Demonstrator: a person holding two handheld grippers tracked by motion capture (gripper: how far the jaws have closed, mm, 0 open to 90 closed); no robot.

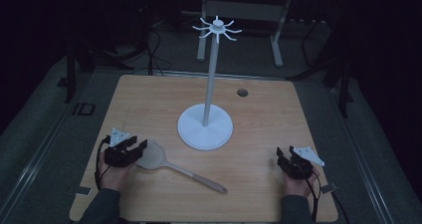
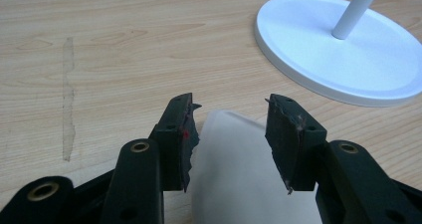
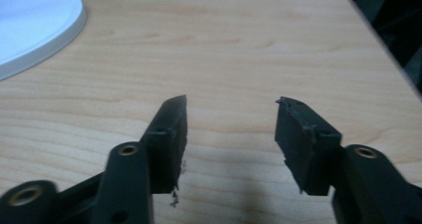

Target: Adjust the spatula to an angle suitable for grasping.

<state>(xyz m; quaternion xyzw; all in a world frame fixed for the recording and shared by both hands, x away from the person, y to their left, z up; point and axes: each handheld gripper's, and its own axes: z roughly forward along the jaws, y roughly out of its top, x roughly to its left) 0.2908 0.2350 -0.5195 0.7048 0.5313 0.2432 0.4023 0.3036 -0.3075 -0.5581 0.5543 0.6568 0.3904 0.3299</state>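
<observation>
At the near left of the wooden table [image 1: 149,99], the left gripper [image 1: 130,149] sits low over the board, a hand behind it close to the front edge. Its jaws stand apart, one on each side of the pale, flat head of a spatula [image 1: 152,156]; the left gripper view shows that head [image 2: 239,174] lying between the two black jaws, and I cannot tell whether either jaw touches it. Nothing is clamped. The spatula lies flat, its long handle running right and toward the front edge, ending a little short of it. There is bare wood to the left of the gripper, out to the table's left edge.

Just beyond the spatula head, in the middle of the table, stands a white rack [image 1: 209,84]: a round base, a thin upright pole and a ring of small hooks at the top. Its base rim [image 2: 318,79] lies near the gripper's jaws but apart from them.

Right of the base the board is open as far as the right edge. At the near right, the right gripper [image 1: 284,160] rests close to the front edge, its jaws spread wide over bare wood [image 3: 229,134] and holding nothing.
</observation>
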